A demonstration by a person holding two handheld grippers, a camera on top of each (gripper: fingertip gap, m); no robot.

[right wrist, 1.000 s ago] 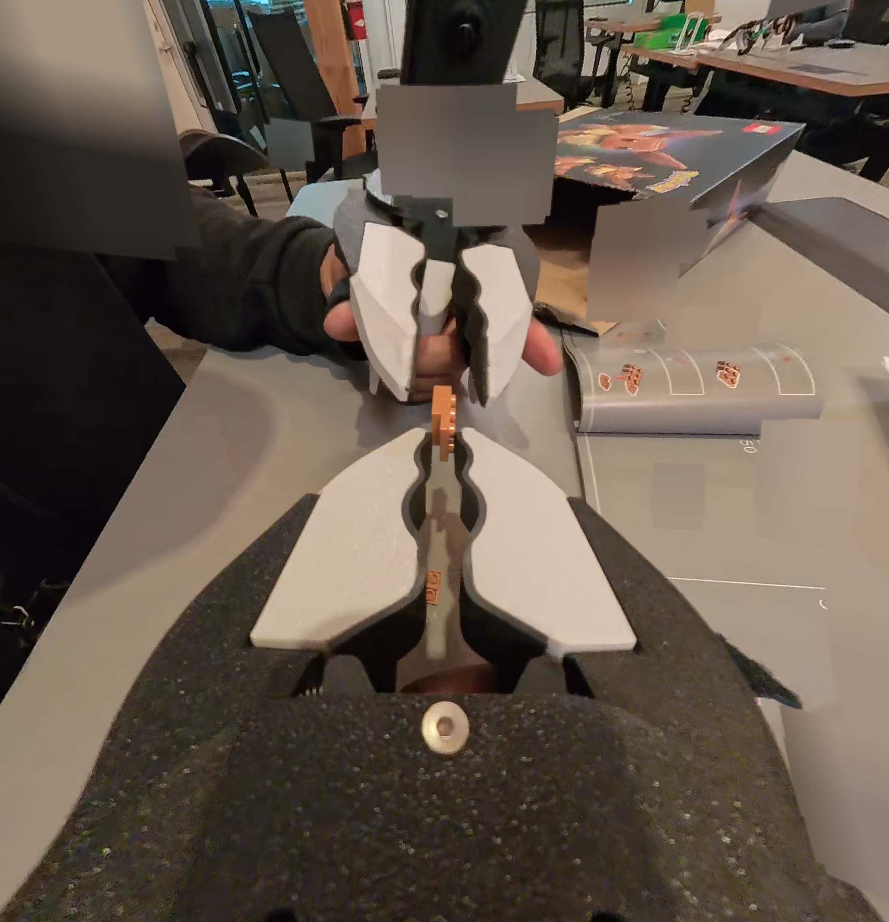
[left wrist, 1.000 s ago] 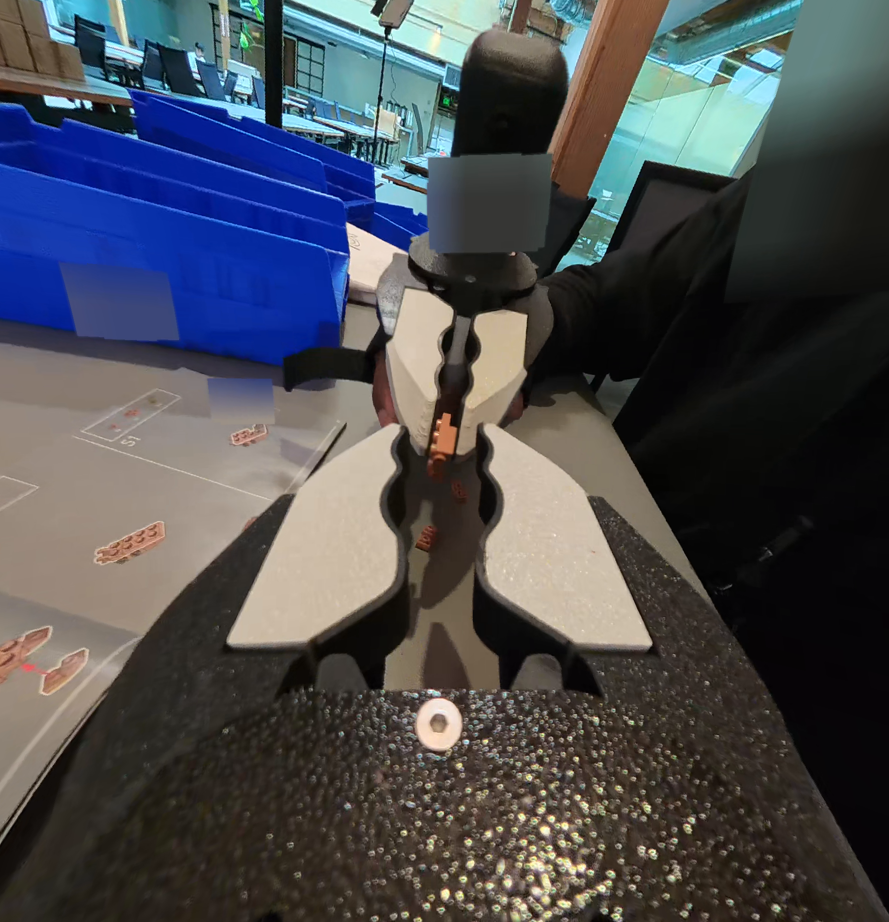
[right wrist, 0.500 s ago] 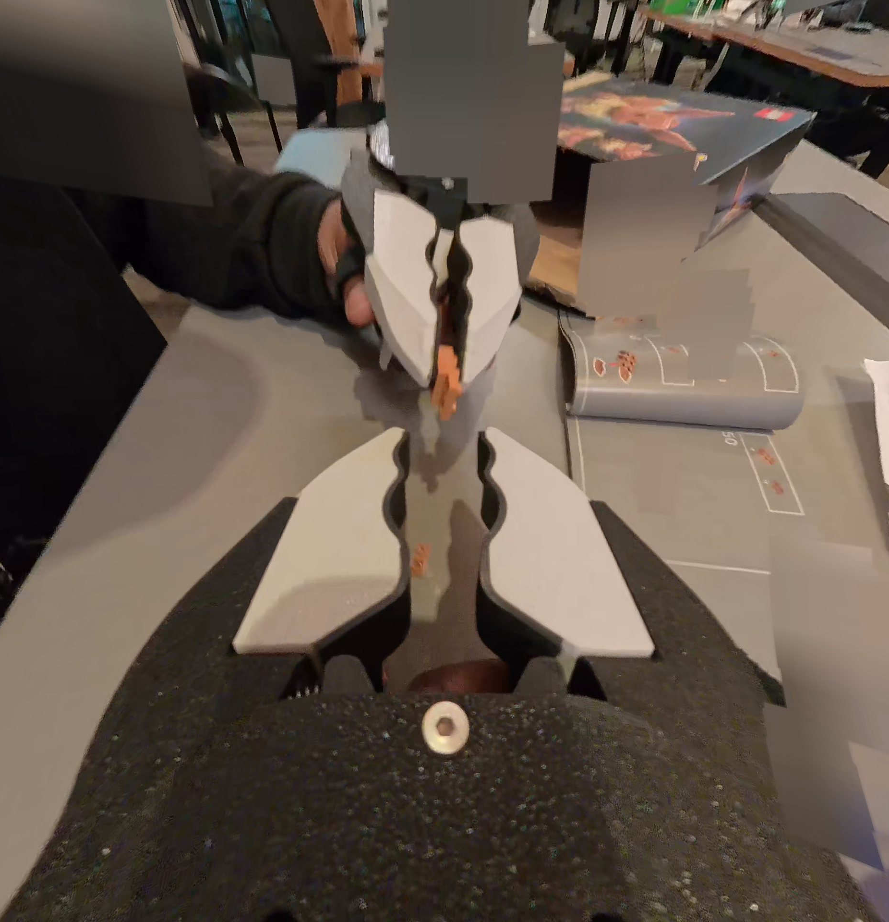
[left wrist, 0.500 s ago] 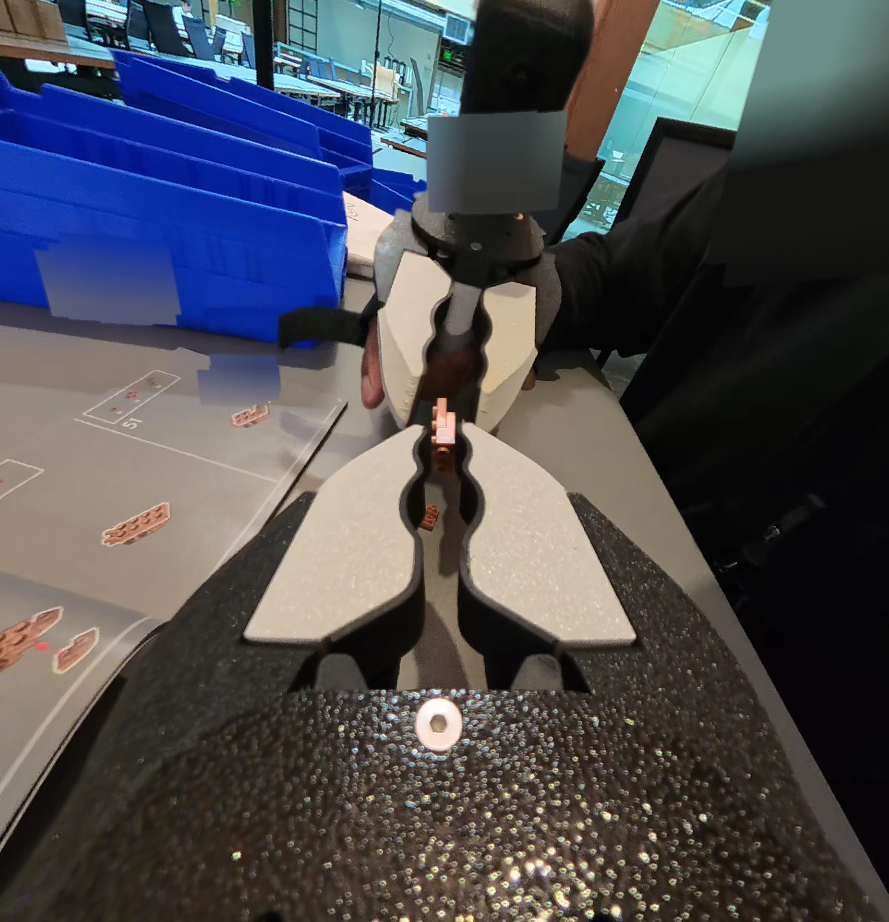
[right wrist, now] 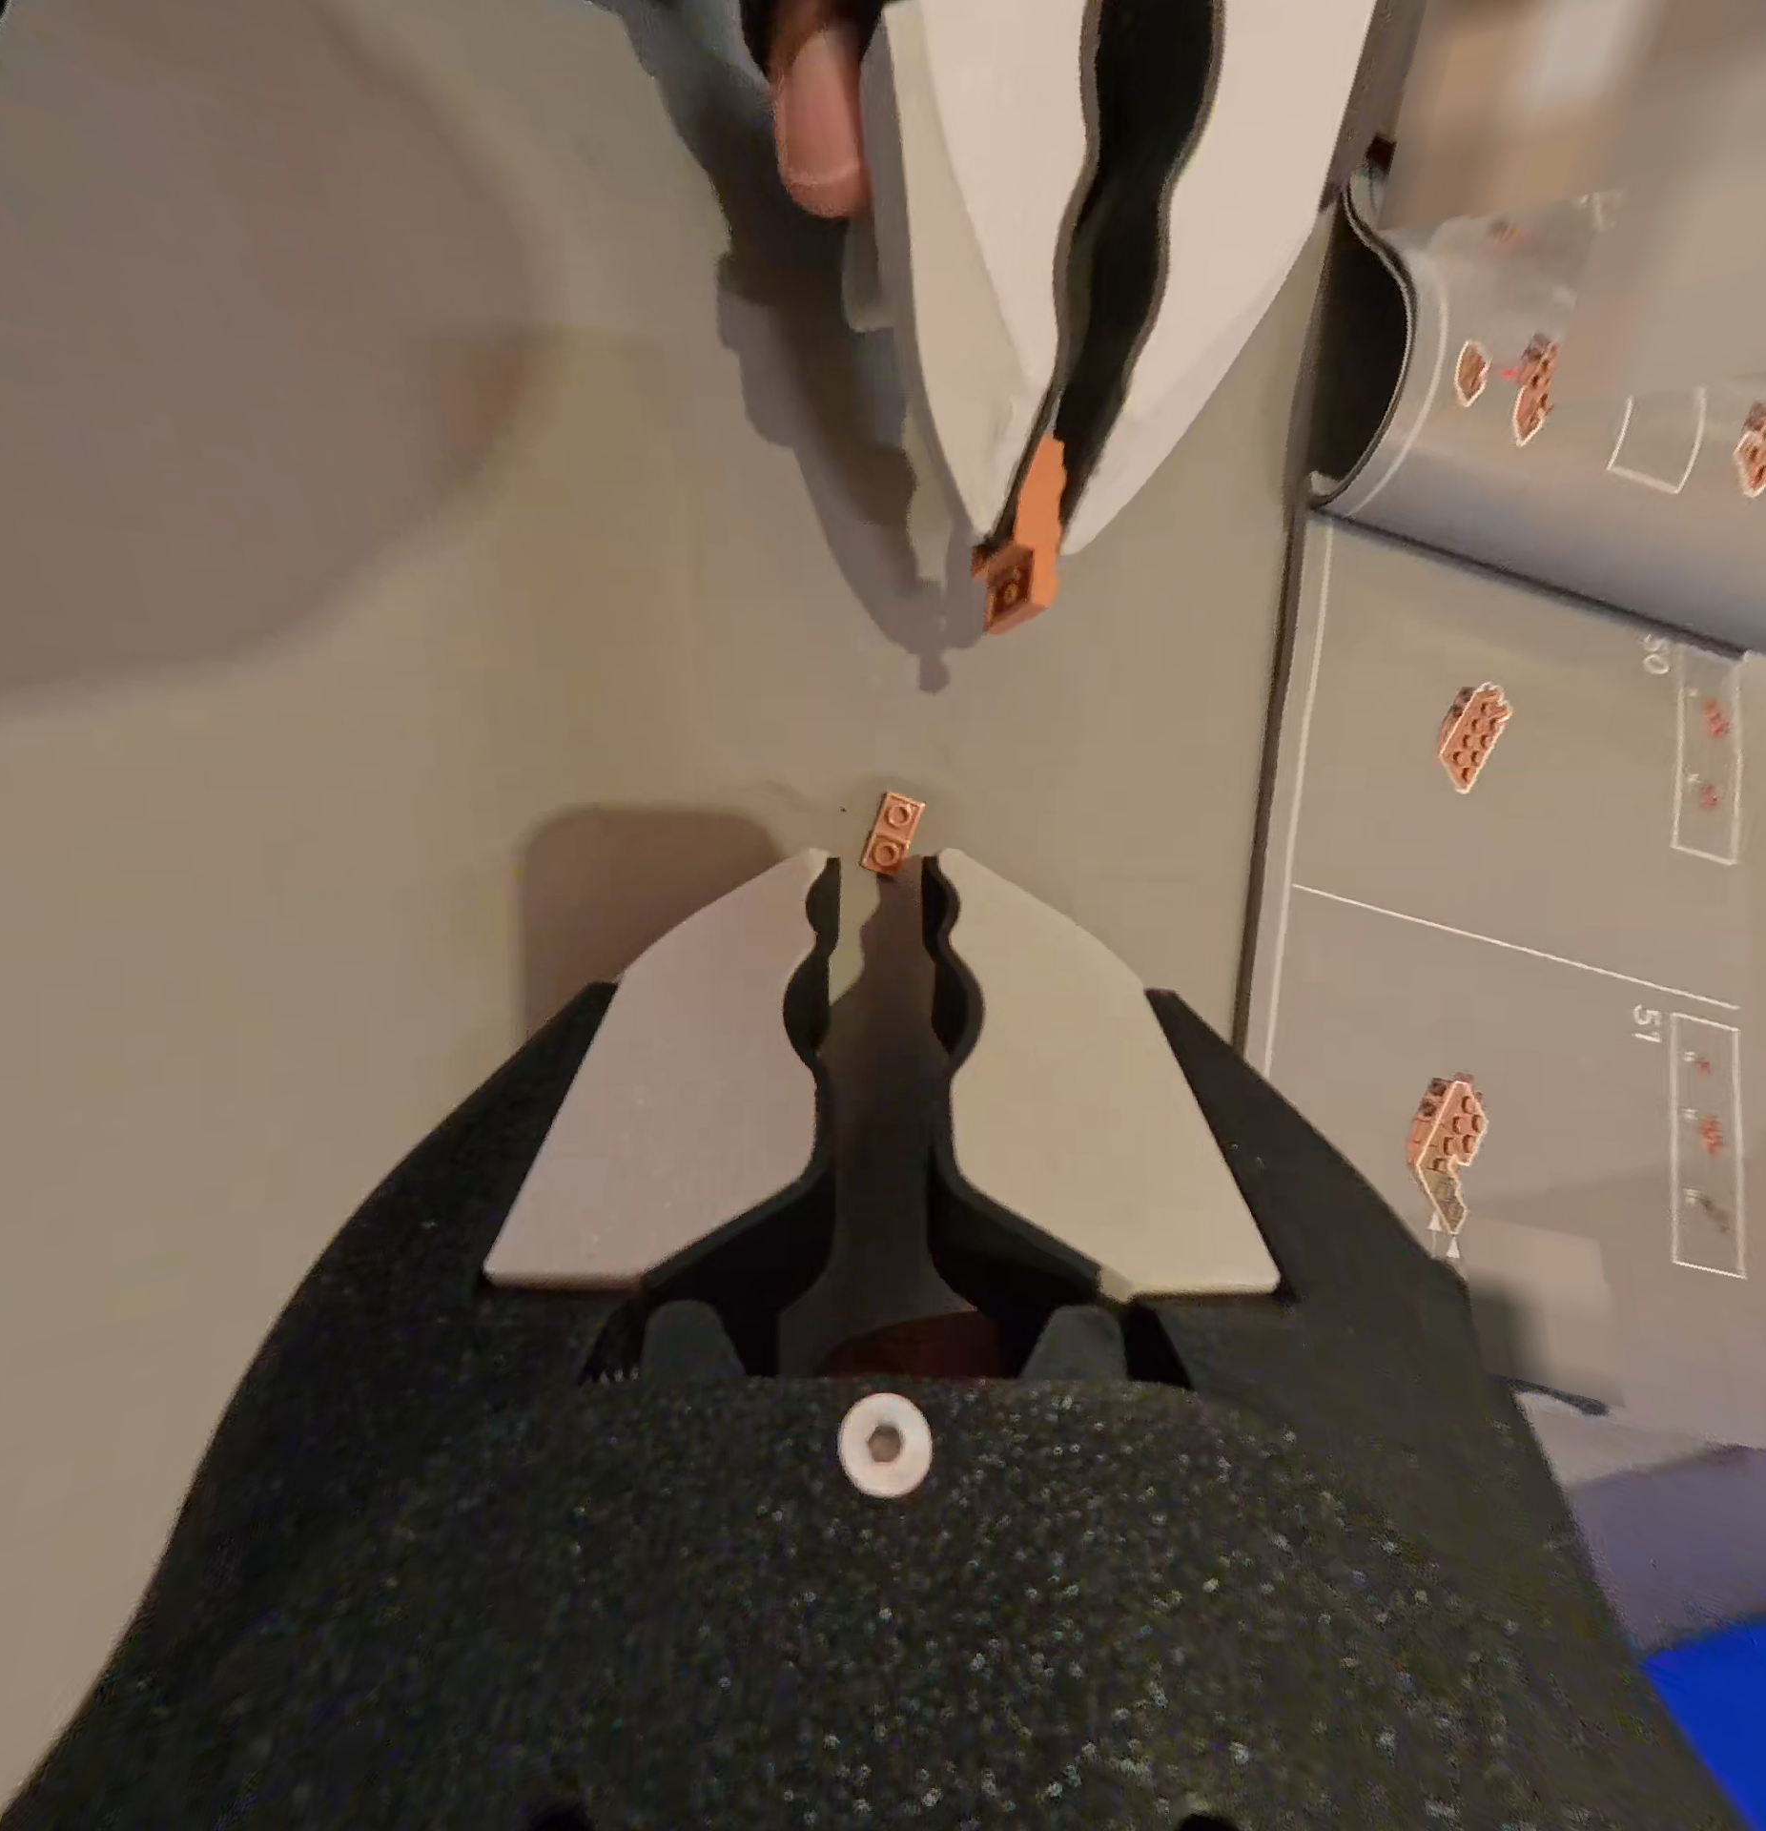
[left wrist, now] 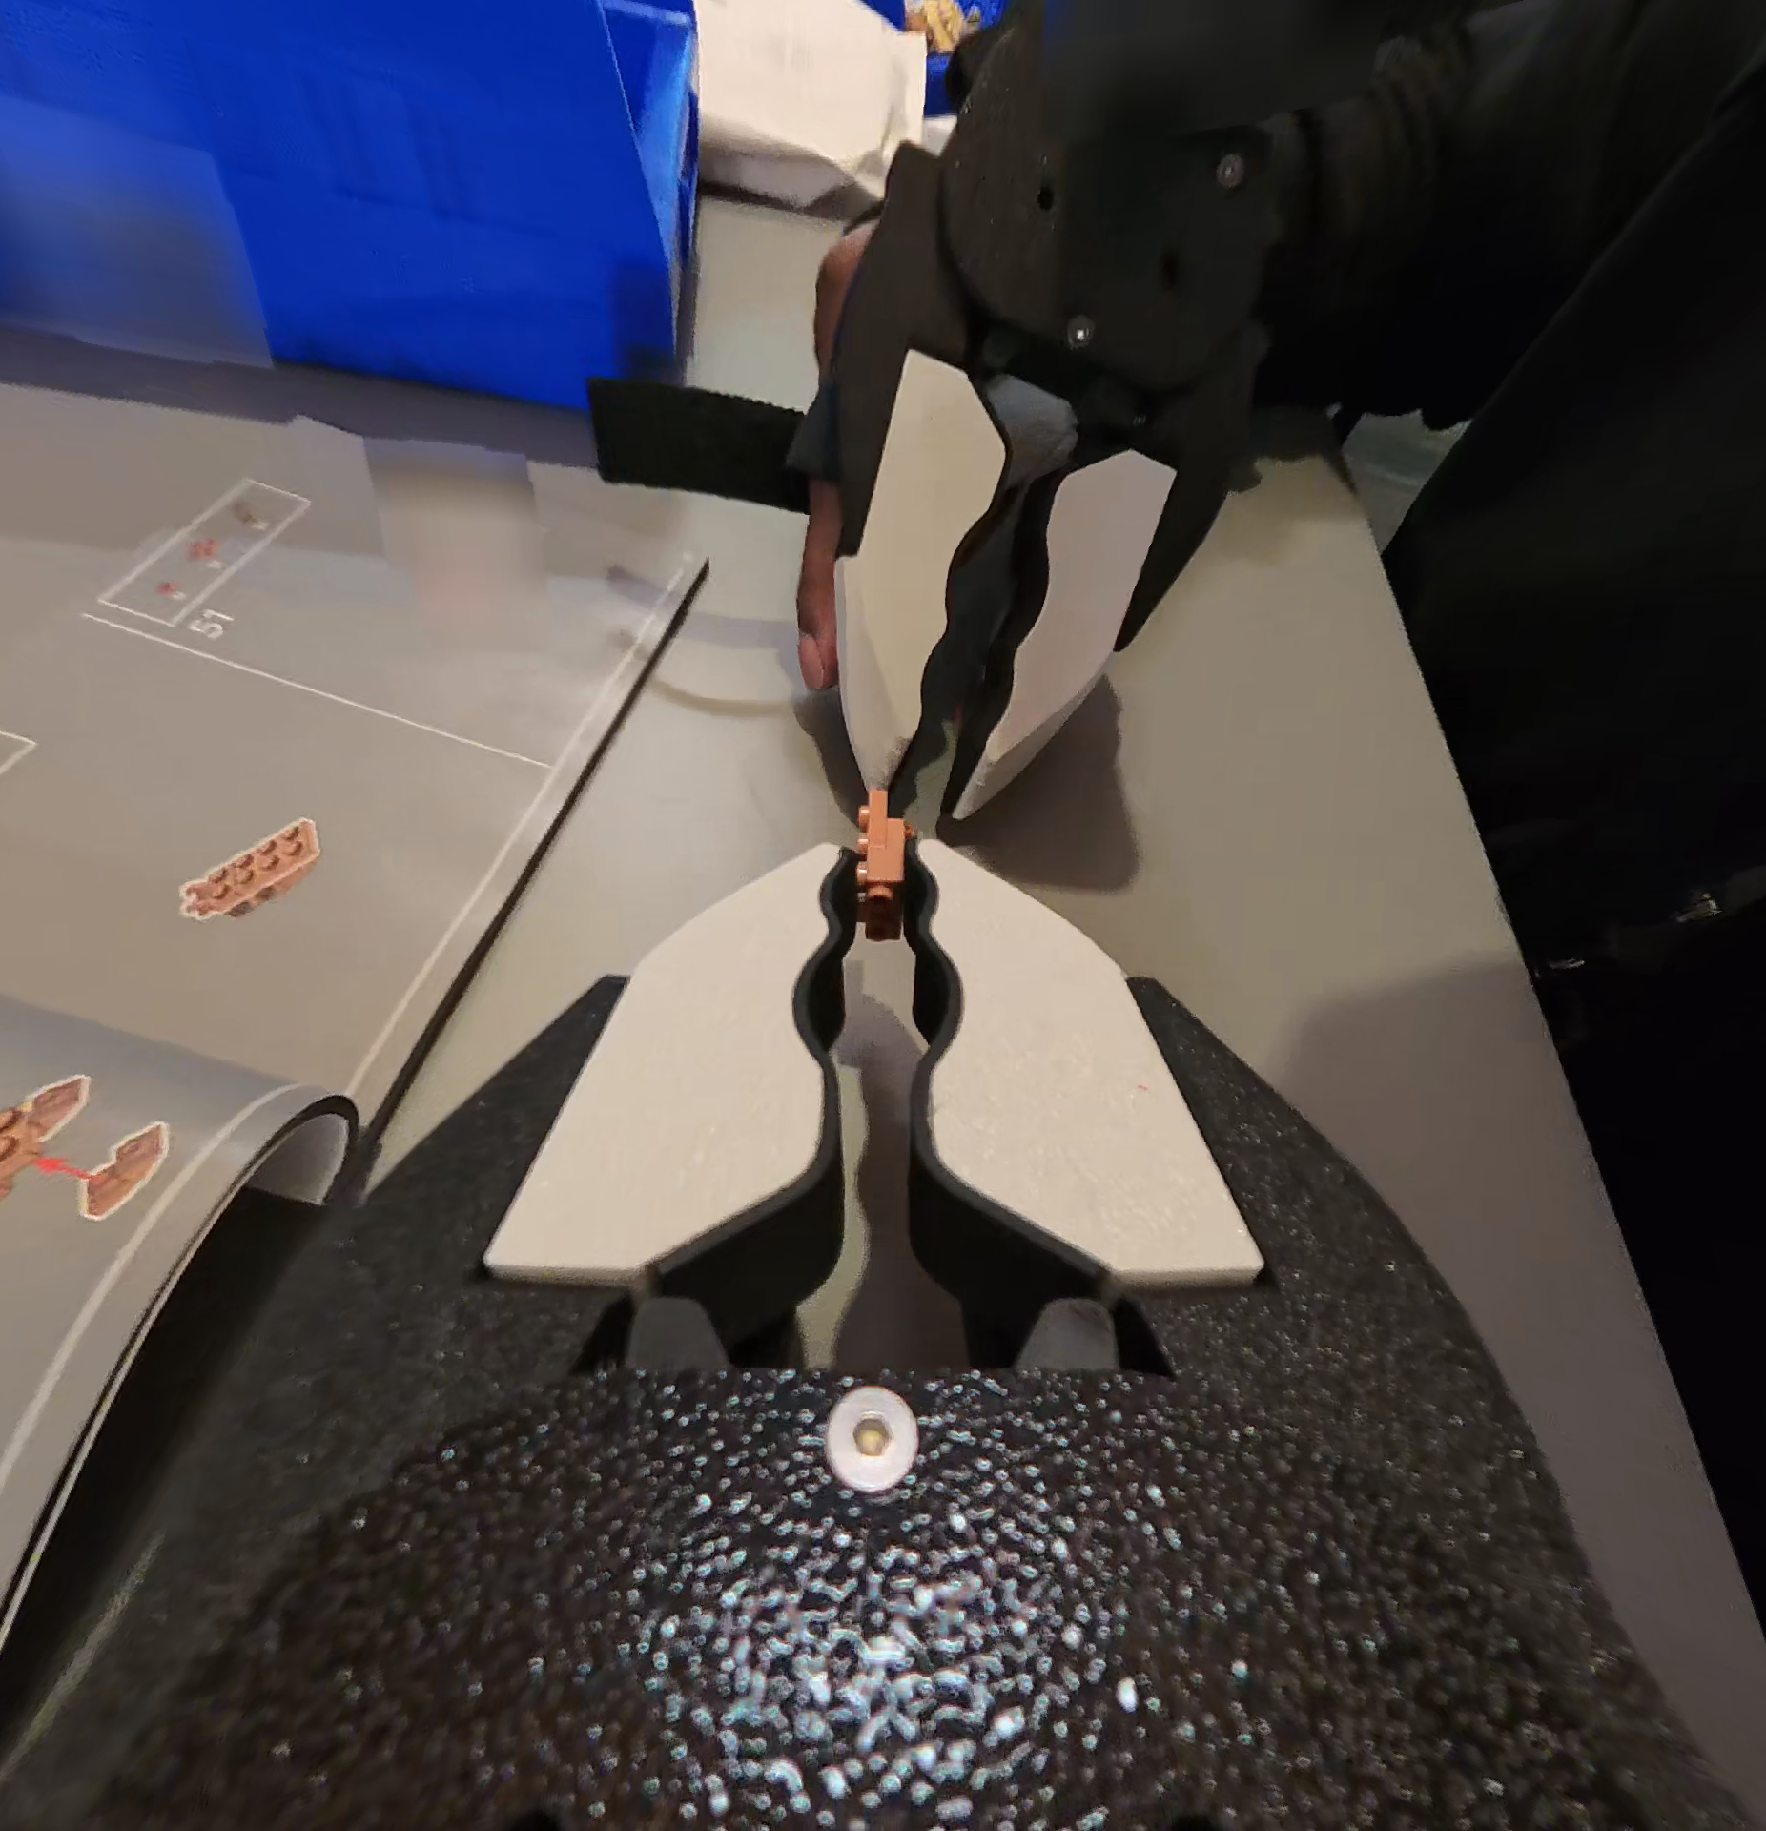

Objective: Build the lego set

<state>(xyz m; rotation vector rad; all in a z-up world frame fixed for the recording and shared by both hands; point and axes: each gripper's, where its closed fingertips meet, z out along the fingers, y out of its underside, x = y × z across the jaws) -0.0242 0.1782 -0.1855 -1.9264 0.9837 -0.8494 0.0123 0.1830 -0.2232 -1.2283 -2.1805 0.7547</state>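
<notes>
Left wrist view, L to R: blue bin [left wrist: 364,178] is standing at the far left. An open instruction booklet [left wrist: 265,753] is lying in front of it on the grey worktop [left wrist: 1256,892]. Centre: the left gripper [left wrist: 881,857] is clamping a small orange-brown brick piece [left wrist: 881,877], jaws nearly closed, both tips pressing on its sides, and part of the piece is poking out past the tips. Just beyond it the right gripper [left wrist: 924,798] is pointing down at the worktop, jaws apart w/ nothing between them, one tip almost meeting the held piece. A dark sleeve [left wrist: 1454,198] is filling the right side.

Right wrist view, L to R: bare worktop, then the right gripper's jaws standing apart, gripping nothing. A loose two-stud orange plate [right wrist: 892,834] is lying flat on the worktop just past the tips, nearer the right-hand tip, pads not pressing on it. Above it, the left gripper is holding its orange piece off the surface. The booklet is lying at right.

View diffs: only the right wrist view is showing the loose plate, and the gap btwn the held piece and the worktop. Only the left view is showing the bin and the pads biting the held piece.
</notes>
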